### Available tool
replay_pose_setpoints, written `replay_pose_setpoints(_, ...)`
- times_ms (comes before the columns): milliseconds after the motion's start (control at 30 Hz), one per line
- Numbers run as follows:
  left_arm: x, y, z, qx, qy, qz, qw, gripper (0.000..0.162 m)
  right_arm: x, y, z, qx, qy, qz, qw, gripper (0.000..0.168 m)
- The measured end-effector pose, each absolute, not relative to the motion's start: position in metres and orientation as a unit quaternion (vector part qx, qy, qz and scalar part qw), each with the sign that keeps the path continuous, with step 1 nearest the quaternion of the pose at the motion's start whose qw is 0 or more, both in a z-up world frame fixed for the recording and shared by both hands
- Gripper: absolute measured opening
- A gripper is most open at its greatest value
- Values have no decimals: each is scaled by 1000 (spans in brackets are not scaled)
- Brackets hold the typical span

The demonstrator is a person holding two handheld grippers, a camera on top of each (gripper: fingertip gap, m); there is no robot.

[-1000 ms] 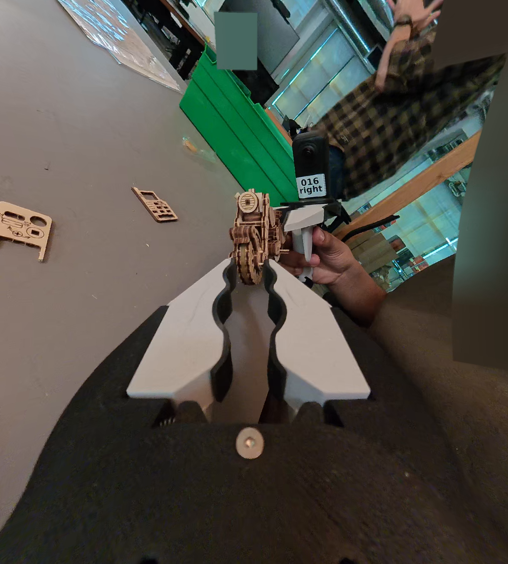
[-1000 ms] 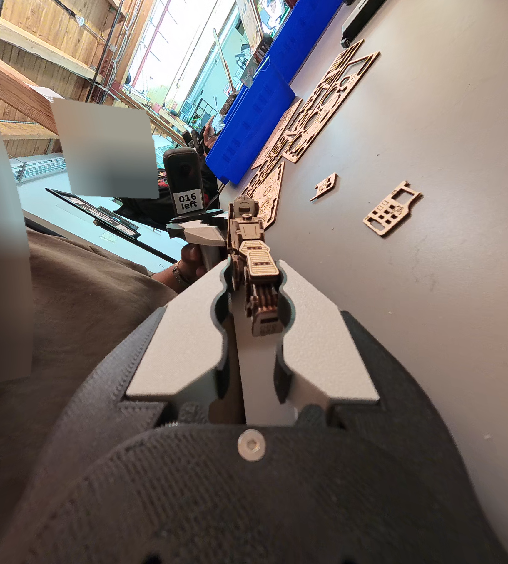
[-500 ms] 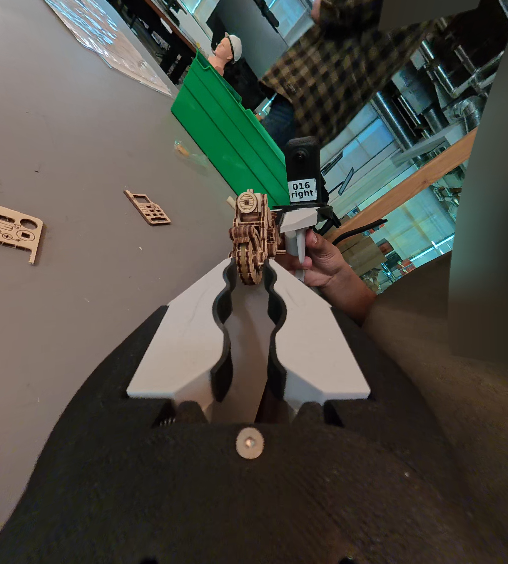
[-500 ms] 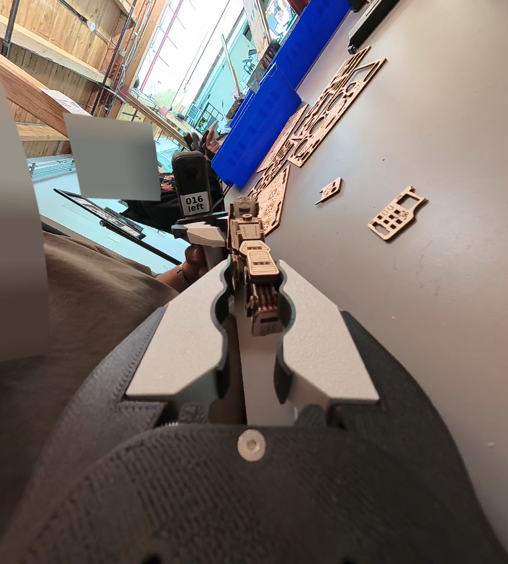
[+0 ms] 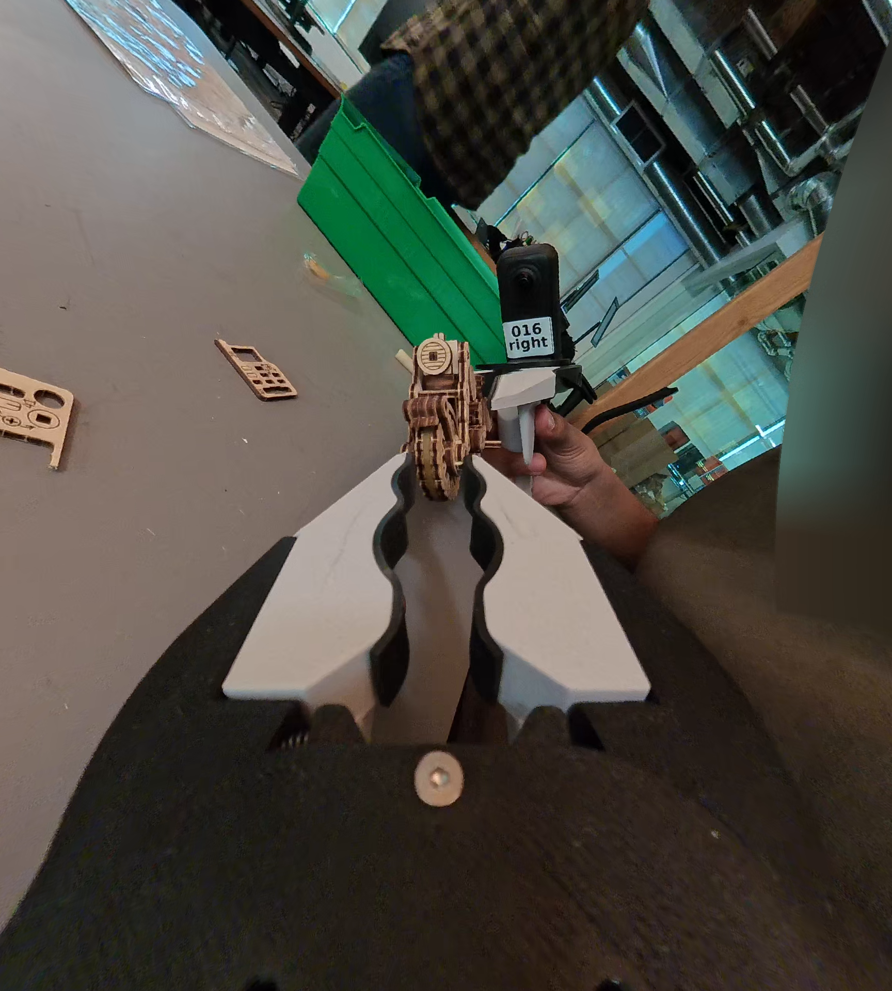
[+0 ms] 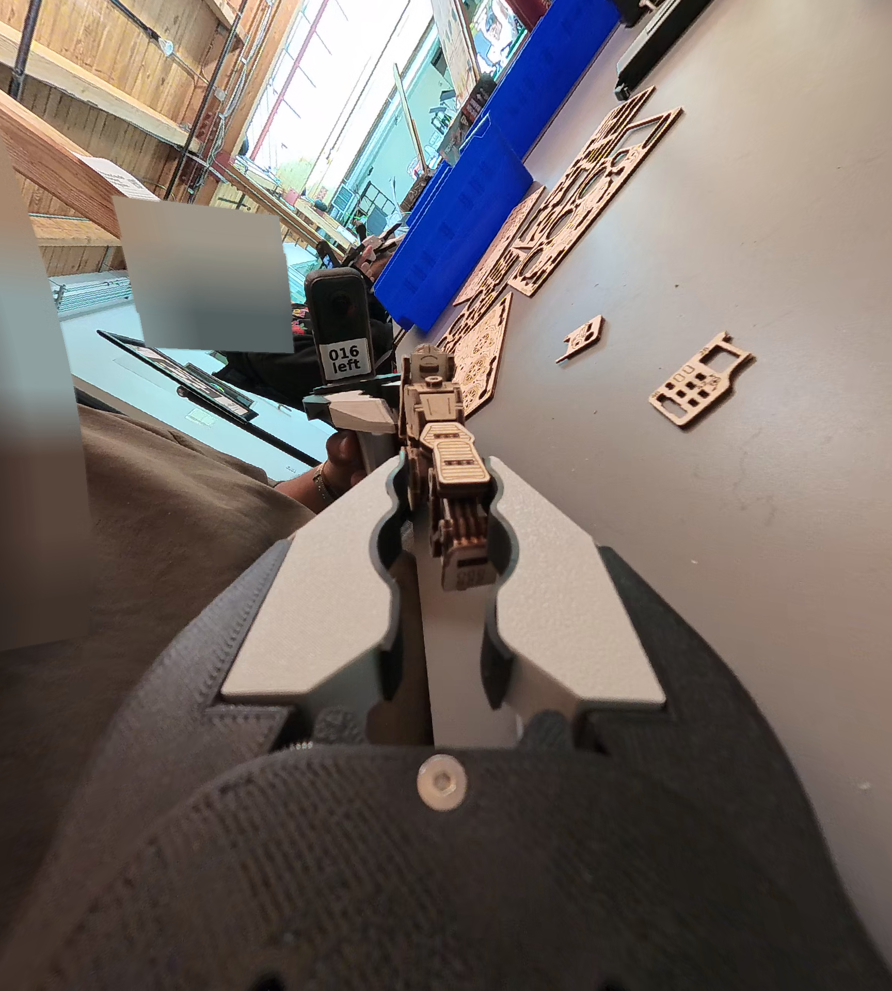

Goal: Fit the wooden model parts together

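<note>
You hold the wooden model (image 5: pixel 441 423) above the surface (image 5: pixel 111 257), left gripper (image 5: pixel 437 482) jaws clamped on its front wheel, right gripper (image 6: pixel 446 498) jaws on its rear; seemingly mid-assembly; next, a loose part (image 5: pixel 256 370) needs one gripper freed.

grey table (image 5: pixel 111 241) | green bin (image 5: pixel 395 236) and blue bin (image 6: pixel 465 214) at far edges | bright windows (image 6: pixel 336 96) | timber walls (image 6: pixel 84 69)
</note>
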State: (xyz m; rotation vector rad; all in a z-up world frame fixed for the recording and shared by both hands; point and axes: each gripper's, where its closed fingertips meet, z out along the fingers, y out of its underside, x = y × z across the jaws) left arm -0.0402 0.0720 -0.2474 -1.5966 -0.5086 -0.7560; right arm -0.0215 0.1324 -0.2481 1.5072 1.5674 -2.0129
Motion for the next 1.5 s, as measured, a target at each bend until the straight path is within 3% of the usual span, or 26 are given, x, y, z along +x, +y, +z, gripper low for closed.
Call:
replay_pose_setpoints(533, -41, 72, -248, -691, -222, -326, 606, 15, -22, 132, -247, 500, 534, -677, 79, 24)
replay_pose_setpoints(800, -44, 72, -247, -687, -226, -327, 608, 48, -22, 135, -247, 483, 566, -667, 34, 24)
replay_pose_setpoints(1233, -49, 70, -248, -700, -216, -295, 613, 51, -17, 133, -273, 408, 732, -530, -127, 25)
replay_pose_setpoints(1500, -46, 70, -249, -707, -208, -292, 610, 51, -11, 124, -282, 369, 772, -498, -141, 25)
